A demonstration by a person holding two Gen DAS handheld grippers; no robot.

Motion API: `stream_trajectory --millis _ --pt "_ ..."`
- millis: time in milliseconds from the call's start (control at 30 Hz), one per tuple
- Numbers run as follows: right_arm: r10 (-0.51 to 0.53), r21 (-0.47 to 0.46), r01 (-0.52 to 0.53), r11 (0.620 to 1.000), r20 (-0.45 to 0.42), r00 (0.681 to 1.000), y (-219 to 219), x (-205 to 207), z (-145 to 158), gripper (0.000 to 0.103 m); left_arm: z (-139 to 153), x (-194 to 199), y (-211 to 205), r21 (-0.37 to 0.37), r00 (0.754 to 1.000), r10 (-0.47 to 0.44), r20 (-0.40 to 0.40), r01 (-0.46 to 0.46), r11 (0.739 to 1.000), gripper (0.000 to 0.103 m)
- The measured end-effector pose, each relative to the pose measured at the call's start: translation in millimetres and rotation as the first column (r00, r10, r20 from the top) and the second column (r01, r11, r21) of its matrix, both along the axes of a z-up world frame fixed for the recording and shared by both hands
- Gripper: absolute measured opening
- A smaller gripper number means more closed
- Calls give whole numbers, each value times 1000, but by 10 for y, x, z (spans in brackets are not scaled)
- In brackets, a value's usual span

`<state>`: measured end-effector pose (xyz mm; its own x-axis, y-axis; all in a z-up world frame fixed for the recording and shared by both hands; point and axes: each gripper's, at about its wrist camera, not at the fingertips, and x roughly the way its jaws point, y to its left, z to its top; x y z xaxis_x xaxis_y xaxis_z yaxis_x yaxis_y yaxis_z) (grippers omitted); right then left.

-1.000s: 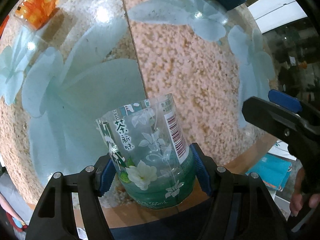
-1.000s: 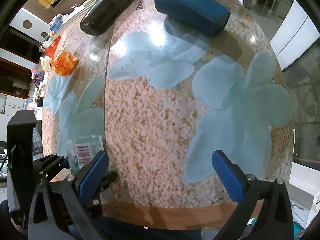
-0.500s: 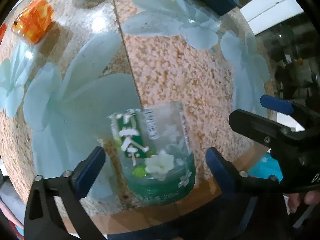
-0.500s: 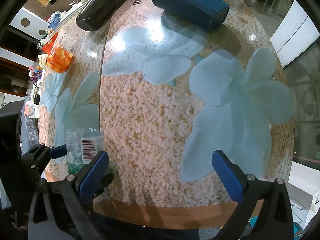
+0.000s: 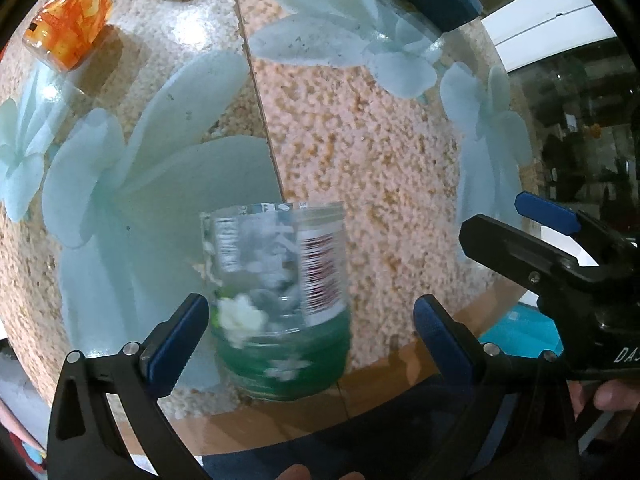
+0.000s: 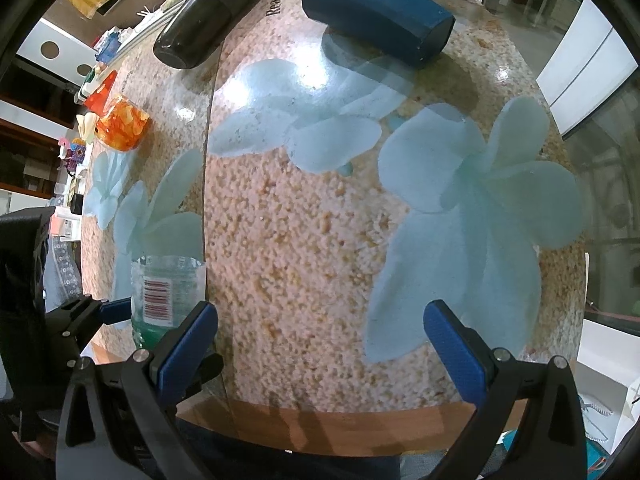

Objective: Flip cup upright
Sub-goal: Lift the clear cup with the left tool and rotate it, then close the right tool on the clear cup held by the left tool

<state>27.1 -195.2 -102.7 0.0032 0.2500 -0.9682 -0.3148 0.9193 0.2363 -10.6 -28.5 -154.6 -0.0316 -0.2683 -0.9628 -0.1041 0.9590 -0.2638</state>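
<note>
Clear cup (image 5: 280, 300) standing upright low in the frame, sitting untouched between the spread left gripper (image 5: 312, 320) pads, right gripper (image 6: 320, 340) gaping wide over bare table (image 6: 300, 240)

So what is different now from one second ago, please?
The left tool has let go of the clear cup: its jaws were shut on it and now stand wide open, apart from it on both sides. The cup stands alone near the table edge, open end up. The right tool stayed open and empty; the orange cup, black cup and blue cup did not move.
</note>
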Motion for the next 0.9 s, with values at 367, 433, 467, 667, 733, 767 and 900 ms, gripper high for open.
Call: stream_trajectory --millis 367,433,467,667,733,767,900 --pt "-31 27 30 999 3 1000 -16 -63 180 103 325 -139 102 -17 1000 10 19 -10 1000 103" --pt "-35 32 35 999 7 999 -18 -71 248 103 434 -175 179 -13 1000 5 26 -5 1000 103" --pt "-37 34 36 999 9 999 -11 -77 275 103 490 -202 224 -18 999 6 33 -6 1000 103" --pt "-53 39 53 998 6 999 141 -116 390 103 761 -316 529 -25 998 -12 65 14 1000 103" --pt "-52 28 52 998 3 999 249 -135 392 103 821 -355 618 -14 997 -23 75 24 1000 103" --pt "-53 25 53 998 -3 999 318 -155 398 103 841 -372 663 -8 996 -26 80 26 1000 103" --pt "-32 6 32 999 -11 999 612 -204 332 103 783 -425 839 22 995 -31 92 29 999 103"
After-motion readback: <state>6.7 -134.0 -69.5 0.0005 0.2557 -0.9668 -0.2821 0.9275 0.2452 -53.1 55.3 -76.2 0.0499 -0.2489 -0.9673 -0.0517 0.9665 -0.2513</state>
